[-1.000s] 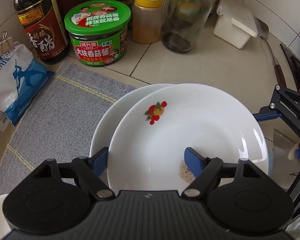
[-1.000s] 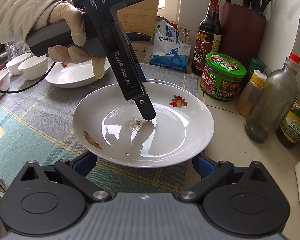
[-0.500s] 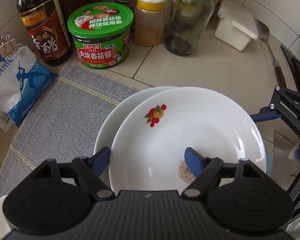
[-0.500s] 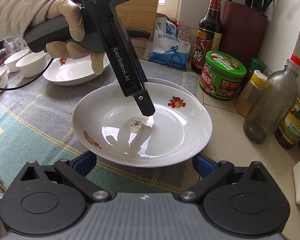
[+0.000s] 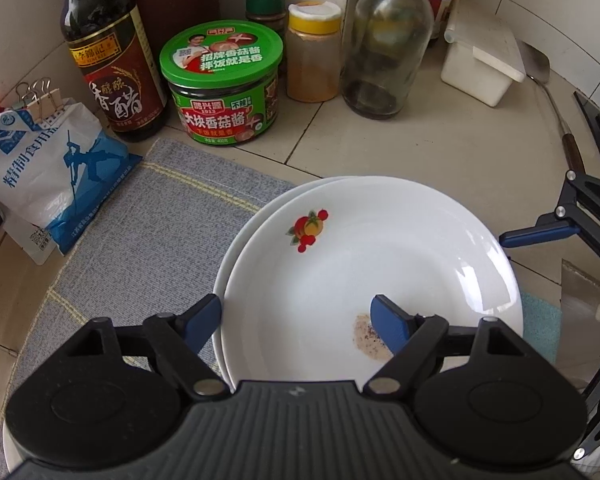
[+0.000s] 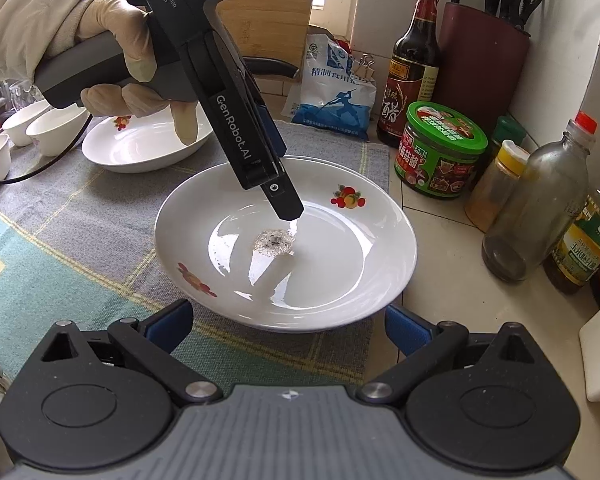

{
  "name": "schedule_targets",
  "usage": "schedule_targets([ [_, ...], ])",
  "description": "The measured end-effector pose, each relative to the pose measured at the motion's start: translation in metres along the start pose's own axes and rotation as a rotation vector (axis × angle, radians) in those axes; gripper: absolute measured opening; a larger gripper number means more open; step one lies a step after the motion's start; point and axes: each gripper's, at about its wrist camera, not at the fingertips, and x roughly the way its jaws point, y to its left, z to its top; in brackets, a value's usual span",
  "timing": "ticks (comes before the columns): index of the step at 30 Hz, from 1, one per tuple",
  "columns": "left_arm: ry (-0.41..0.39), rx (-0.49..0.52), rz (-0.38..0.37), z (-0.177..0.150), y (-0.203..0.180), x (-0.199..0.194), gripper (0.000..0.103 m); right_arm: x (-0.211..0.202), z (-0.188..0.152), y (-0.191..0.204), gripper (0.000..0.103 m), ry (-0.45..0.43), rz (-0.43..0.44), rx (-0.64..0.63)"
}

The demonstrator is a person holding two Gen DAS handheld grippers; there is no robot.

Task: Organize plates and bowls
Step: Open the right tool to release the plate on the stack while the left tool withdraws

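1. Left wrist view, versus a second ago: the top plate (image 5: 380, 272) sits closer over the lower plate (image 5: 236, 248), so less of the lower rim shows. The jars look bigger and lower in frame.
2. Same view: the left gripper (image 5: 296, 320) straddles the near-left rim of the stack; its jaws are opening. One blue pad hangs outside the rim, the other over the plate floor, and neither visibly presses on the china.
3. Same view, containers: the stacked plates lie half on the grey mat (image 5: 140, 232), half on the tiled counter (image 5: 440, 136). The top plate holds only a speckled smudge (image 5: 368, 336). Behind are a dark vinegar bottle (image 5: 108, 52), a green-lidded sauce jar (image 5: 222, 84), a yellow-capped spice jar (image 5: 314, 52), a nearly empty glass bottle (image 5: 384, 44) and a white lidded box (image 5: 480, 64).
4. Right wrist view: little has changed. A gloved hand (image 6: 132, 64) holds the left tool, its tip just above the smudge.
5. Same view: the right gripper (image 6: 288, 328) stands apart with nothing between its pads, just short of the plate's near rim. Another plate (image 6: 140, 148) and small bowls (image 6: 40, 128) sit at far left, contents not visible.
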Motion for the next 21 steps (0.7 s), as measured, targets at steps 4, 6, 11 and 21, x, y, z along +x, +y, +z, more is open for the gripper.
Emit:
schedule_targets([
  [4, -0.027, -0.005, 0.028, -0.007, 0.0, -0.01, 0.083, -0.004, -0.002, 0.005, 0.103, -0.008, -0.005, -0.006],
  [6, -0.051, -0.013, 0.045, -0.011, -0.001, -0.019, 0.083, -0.007, -0.002, 0.007, 0.103, -0.012, -0.005, -0.003],
  [11, -0.118, -0.04, 0.078, -0.027, -0.009, -0.045, 0.083, -0.013, -0.001, 0.013, 0.103, -0.033, -0.015, 0.0],
  [21, -0.246, -0.144, 0.192, -0.08, -0.038, -0.092, 0.087, -0.019, 0.007, 0.019, 0.103, -0.089, -0.01, -0.002],
])
